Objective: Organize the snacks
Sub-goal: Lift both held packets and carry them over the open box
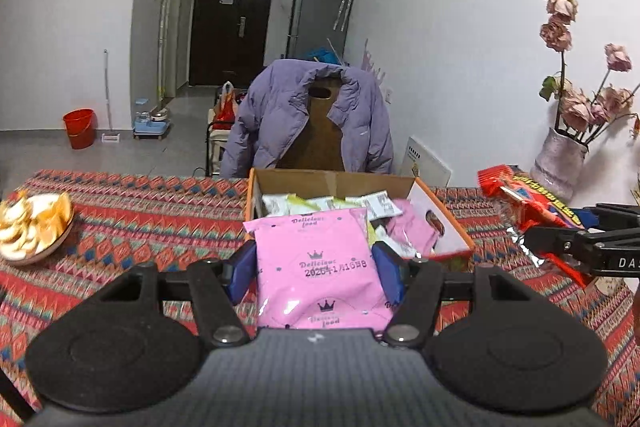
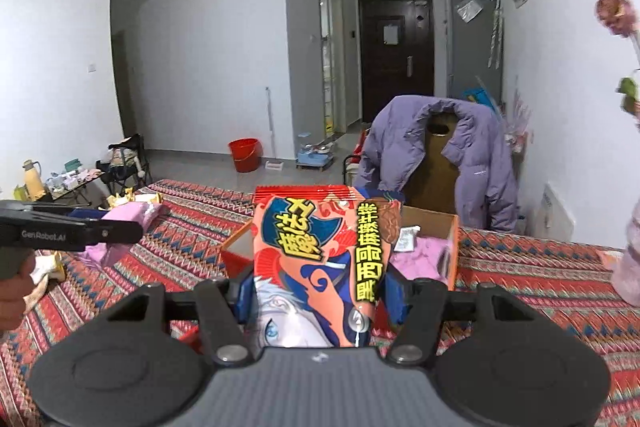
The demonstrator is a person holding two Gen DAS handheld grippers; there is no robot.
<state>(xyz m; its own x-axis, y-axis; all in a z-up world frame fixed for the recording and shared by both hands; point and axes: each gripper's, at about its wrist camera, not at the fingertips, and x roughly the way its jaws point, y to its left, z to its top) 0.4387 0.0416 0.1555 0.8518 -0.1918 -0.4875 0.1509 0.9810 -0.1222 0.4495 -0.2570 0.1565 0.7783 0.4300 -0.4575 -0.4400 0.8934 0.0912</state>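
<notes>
My left gripper (image 1: 316,267) is shut on a pink snack pouch (image 1: 320,267) printed with crowns, held above the patterned tablecloth just in front of an open cardboard box (image 1: 332,181). Several white and pink packets lie inside the box. My right gripper (image 2: 320,291) is shut on a red-orange snack bag (image 2: 320,251) with yellow lettering, which stands upright and hides much of the same box (image 2: 428,217). In the left wrist view the right gripper (image 1: 532,237) shows at the right edge with the red bag (image 1: 524,195). The left gripper (image 2: 136,229) with its pink pouch (image 2: 128,219) appears at the left of the right wrist view.
A plate of orange slices (image 1: 32,223) sits at the table's left. A vase of dried roses (image 1: 560,159) stands at the far right against the wall. Behind the table a chair carries a purple jacket (image 1: 280,115). A hand (image 2: 16,287) grips the left tool.
</notes>
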